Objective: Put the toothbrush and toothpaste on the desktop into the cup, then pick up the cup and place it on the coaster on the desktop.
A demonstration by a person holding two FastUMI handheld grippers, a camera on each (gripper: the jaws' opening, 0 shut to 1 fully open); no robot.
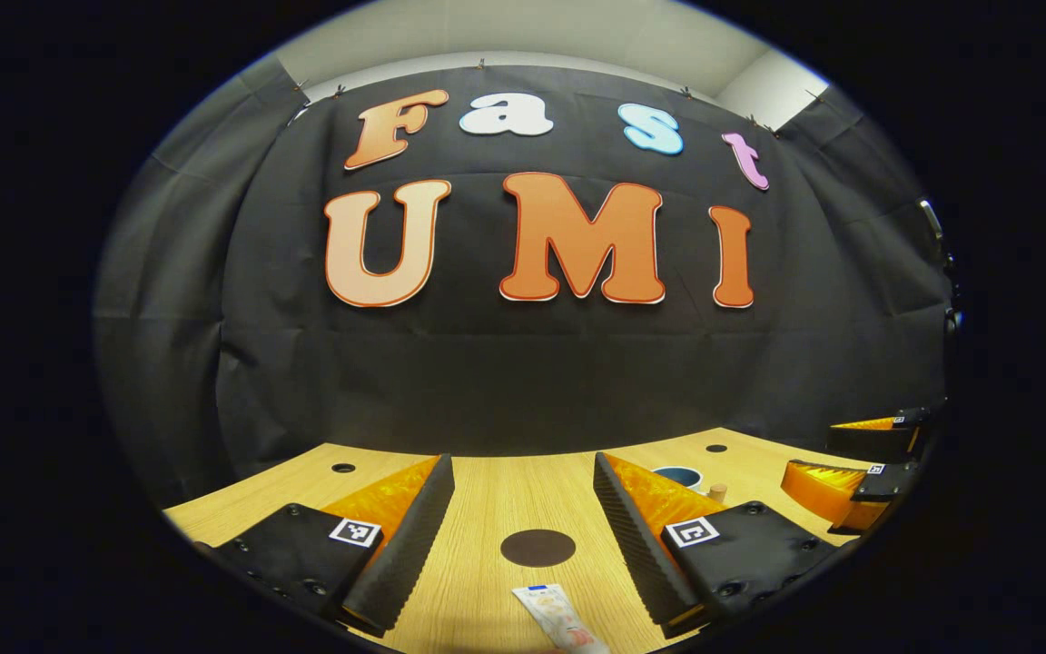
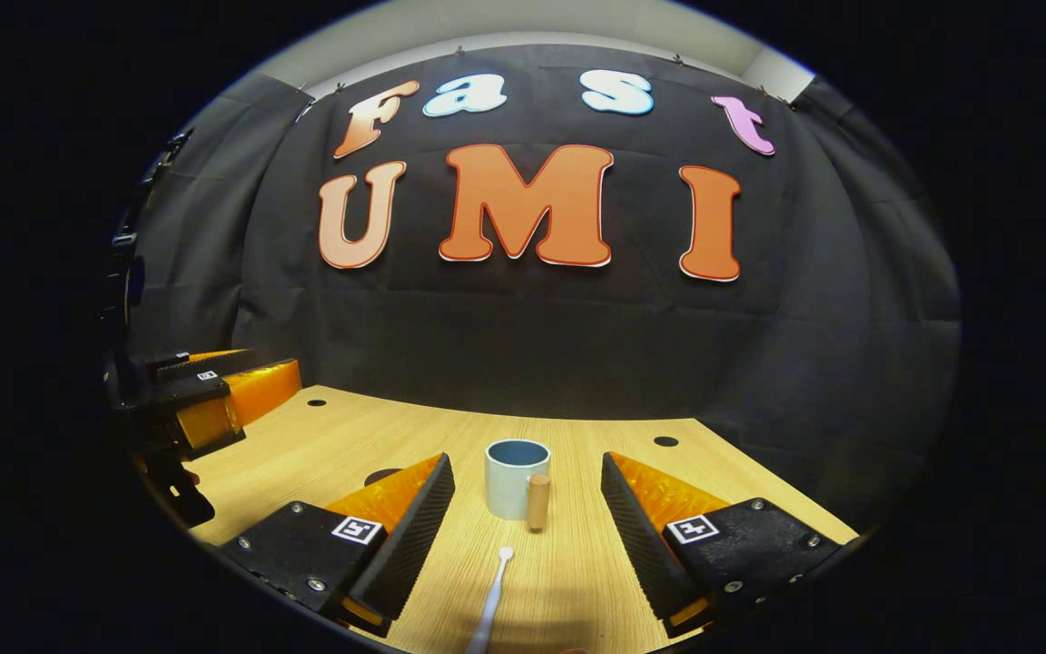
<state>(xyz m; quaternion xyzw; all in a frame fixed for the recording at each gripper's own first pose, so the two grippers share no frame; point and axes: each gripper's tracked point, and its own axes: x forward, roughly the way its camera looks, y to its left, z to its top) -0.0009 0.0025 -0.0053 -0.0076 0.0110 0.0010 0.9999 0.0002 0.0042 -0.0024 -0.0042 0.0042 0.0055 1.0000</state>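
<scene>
In the left gripper view a white toothpaste tube lies on the wooden desktop just below my open left gripper. A dark round coaster sits between its fingers, farther off. The cup peeks out behind the right finger. In the right gripper view a pale cup with a blue inside and a wooden handle stands upright ahead. A white toothbrush lies on the desktop below my open right gripper. Part of the coaster shows behind its left finger.
The wooden desktop has small dark holes near its back edge. The black cloth wall stands right behind it. The right gripper shows at the right of the left gripper view, the left gripper at the left of the right gripper view.
</scene>
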